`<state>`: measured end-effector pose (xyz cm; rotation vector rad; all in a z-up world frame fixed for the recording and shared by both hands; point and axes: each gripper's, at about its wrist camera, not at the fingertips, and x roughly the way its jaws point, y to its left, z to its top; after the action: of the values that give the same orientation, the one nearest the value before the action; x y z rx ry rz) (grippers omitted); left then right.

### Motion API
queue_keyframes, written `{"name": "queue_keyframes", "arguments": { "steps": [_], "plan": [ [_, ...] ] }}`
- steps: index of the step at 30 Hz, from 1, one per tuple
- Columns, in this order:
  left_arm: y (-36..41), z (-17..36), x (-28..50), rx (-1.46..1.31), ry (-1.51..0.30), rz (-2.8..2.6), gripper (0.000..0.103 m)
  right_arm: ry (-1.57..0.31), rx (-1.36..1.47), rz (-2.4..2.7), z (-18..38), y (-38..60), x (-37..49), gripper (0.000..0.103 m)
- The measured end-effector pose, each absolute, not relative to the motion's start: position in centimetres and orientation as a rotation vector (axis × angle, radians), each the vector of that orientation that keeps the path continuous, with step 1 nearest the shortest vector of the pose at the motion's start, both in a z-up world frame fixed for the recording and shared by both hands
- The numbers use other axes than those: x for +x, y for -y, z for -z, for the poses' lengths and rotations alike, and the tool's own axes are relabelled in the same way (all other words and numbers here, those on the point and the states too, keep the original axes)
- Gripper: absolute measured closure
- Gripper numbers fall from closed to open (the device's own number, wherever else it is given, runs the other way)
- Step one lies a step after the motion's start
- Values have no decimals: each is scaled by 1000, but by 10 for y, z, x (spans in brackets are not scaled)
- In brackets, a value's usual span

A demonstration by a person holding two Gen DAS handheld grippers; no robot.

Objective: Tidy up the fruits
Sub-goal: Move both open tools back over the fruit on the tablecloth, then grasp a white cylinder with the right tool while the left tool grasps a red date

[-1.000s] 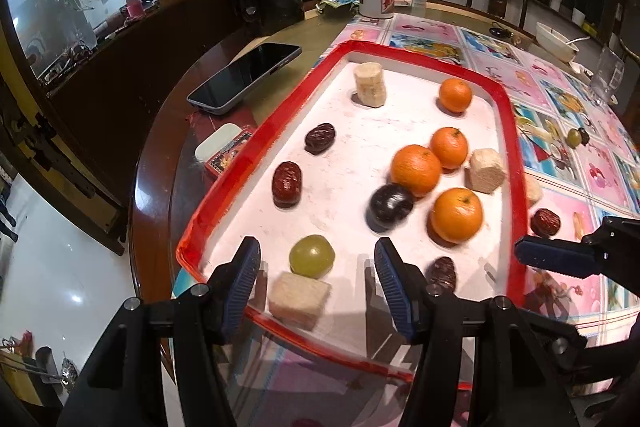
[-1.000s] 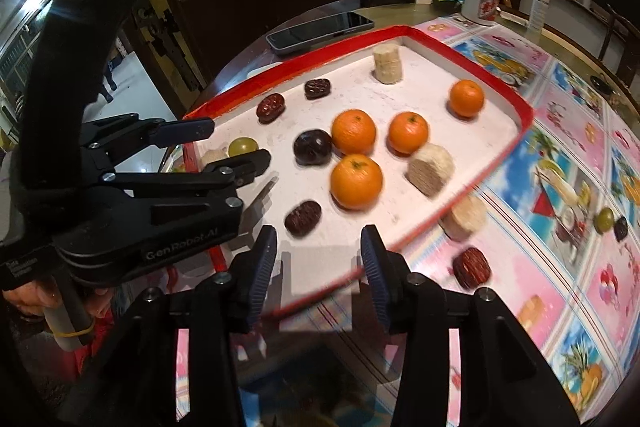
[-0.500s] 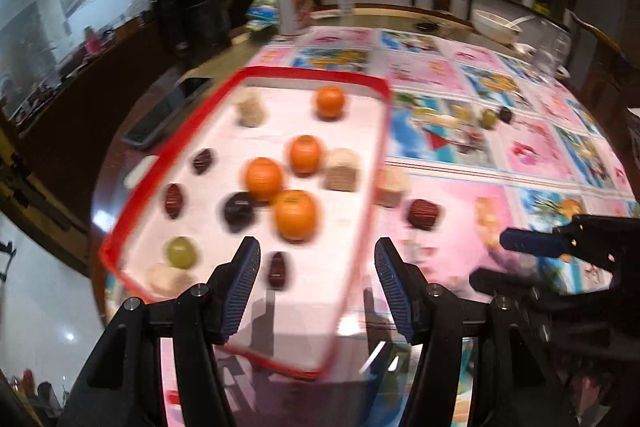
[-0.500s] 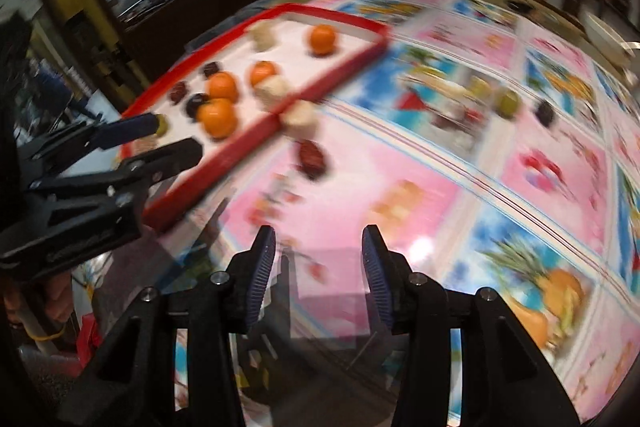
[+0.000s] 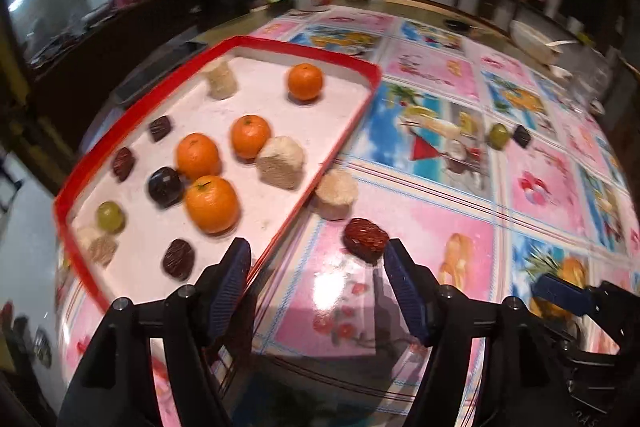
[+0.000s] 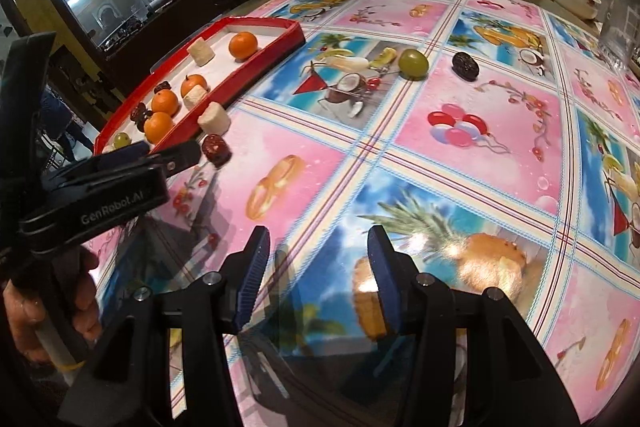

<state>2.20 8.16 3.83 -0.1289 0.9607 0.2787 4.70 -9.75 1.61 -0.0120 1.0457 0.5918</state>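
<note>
A wrinkled, dark red date [image 5: 366,234] lies on the glossy patterned tablecloth [image 6: 460,163], just outside the red-rimmed tray [image 5: 352,115], beside a pale, rough cylinder chunk [image 5: 335,193]. Inside the tray sit four smooth round oranges [image 5: 212,203]. The left gripper [image 5: 318,281] hovers with its ribbed blue pads spread apart, empty. The right gripper [image 6: 318,273] is likewise spread, empty.
</note>
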Motion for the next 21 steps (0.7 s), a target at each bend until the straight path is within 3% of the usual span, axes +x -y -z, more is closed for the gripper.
{"name": "queue_keyframes", "arguments": {
  "steps": [6, 21],
  "plan": [
    [-50, -57, -7, -162, -873, -326, 34, -1041, 9, -617, -13, 109, 59, 50],
    [-40, -15, 52, -201, -987, -457, 34, -1046, 52, -664, -13, 124, 82, 50]
  ]
}}
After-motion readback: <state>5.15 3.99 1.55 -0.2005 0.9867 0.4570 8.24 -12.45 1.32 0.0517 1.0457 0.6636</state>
